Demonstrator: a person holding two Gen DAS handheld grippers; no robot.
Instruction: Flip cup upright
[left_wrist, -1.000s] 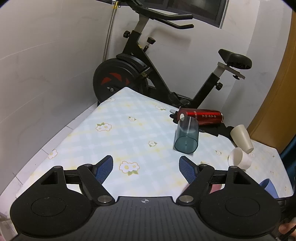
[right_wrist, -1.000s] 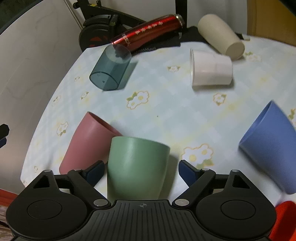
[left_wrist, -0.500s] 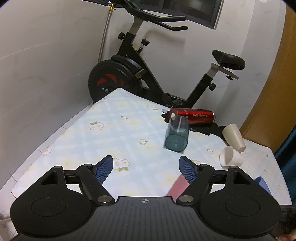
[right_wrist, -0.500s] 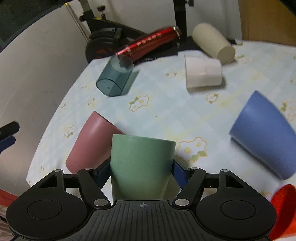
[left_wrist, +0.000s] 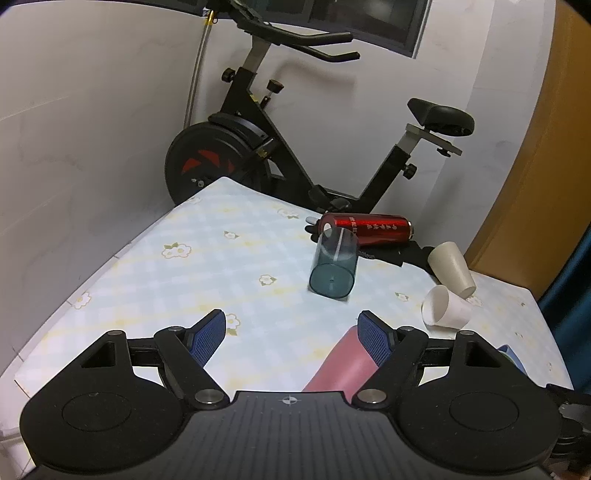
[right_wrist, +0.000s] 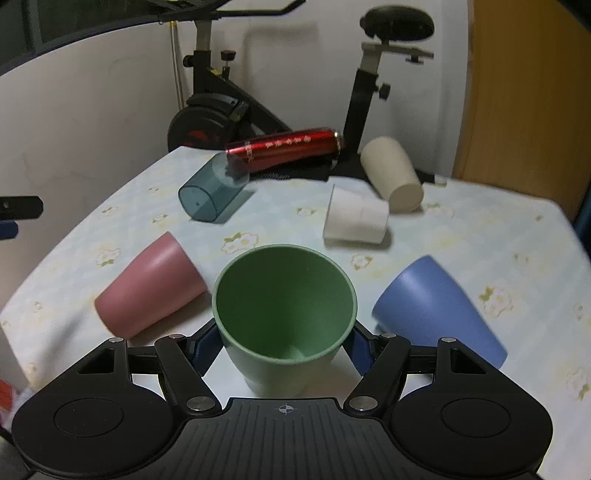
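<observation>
Green cup (right_wrist: 284, 317) sits pinched between the blue pads of my right gripper (right_wrist: 284, 343), mouth turned up toward the camera so I look straight down into it. At its 9 o'clock a pink cup (right_wrist: 147, 288) lies on its side on the flowered tablecloth (right_wrist: 480, 229); at its 3 o'clock a blue cup (right_wrist: 439, 310) lies tipped over too. Further out, toward 12 o'clock, a white cup (right_wrist: 356, 219) and a cream cup (right_wrist: 391, 173) lie on their sides, touching or nearly so, with a clear teal tumbler (right_wrist: 212, 194) at 11 o'clock against a red bottle (right_wrist: 284, 149). Beyond the table stands an exercise bike (right_wrist: 221, 107). My left gripper (left_wrist: 291, 332) hovers spread wide and holding nothing, the pink cup just beside its right pad (left_wrist: 375, 341).
</observation>
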